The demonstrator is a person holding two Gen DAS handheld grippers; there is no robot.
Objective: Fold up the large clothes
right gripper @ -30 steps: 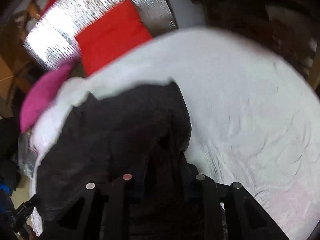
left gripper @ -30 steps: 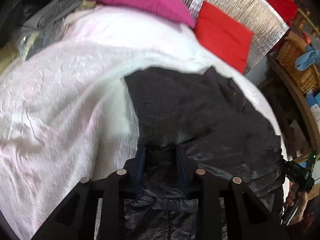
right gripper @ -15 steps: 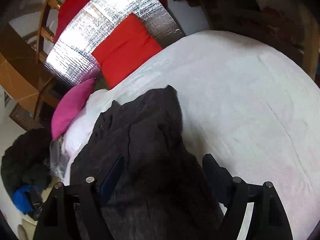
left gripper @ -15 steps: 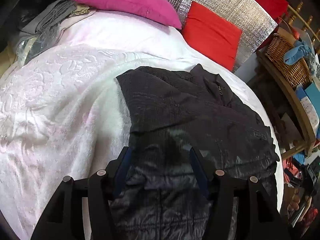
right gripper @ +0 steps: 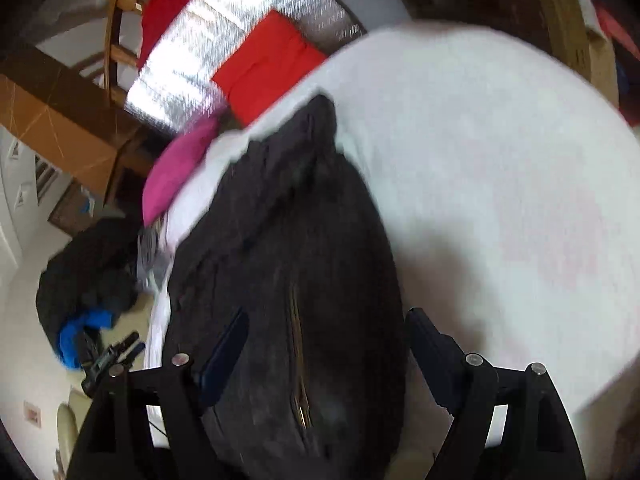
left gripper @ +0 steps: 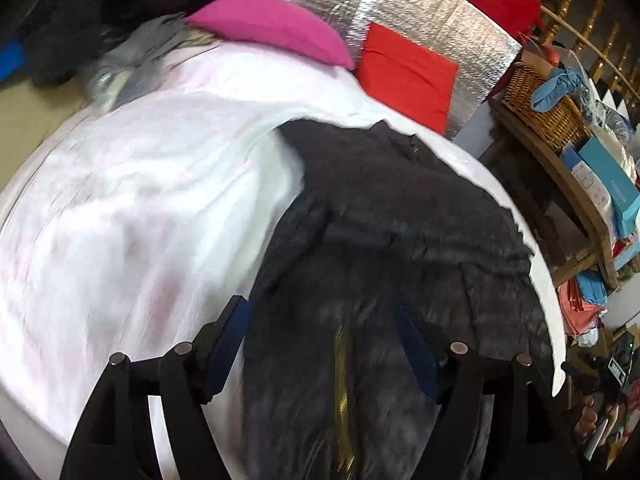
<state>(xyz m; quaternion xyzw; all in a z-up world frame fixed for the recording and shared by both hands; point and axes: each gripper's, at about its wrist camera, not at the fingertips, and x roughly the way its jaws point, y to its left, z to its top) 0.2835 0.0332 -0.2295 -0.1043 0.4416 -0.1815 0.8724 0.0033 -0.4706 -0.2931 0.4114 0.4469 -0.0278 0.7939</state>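
Broadly, on the far left of the left wrist view a grey garment (left gripper: pixel 132 64) is bunched at the edge of the bed (left gripper: pixel 120 200), whose pale white-pink cover fills that side. A pink pillow (left gripper: pixel 272 28) lies at the head of the bed, and just to its right a red cushion (left gripper: pixel 404 72) leans against a silver foil panel (left gripper: pixel 452 28). The dark jacket (left gripper: pixel 400 232) lies spread on the right half of the bed (its gold zip runs down toward the camera). The left tool (left gripper: pixel 322 344) has its jaws spread wide, one on either side of the fabric, gripping nothing. Further right, a wicker basket (left gripper: pixel 540 100) sits on a wooden shelf.

From the right wrist view, a dark heap with a blue garment (right gripper: pixel 86 320) lies on the floor at left. The jacket occupies the middle, and the right tool (right gripper: pixel 326 340) is likewise wide apart over it, holding nothing; bare bedcover stretches to the right.
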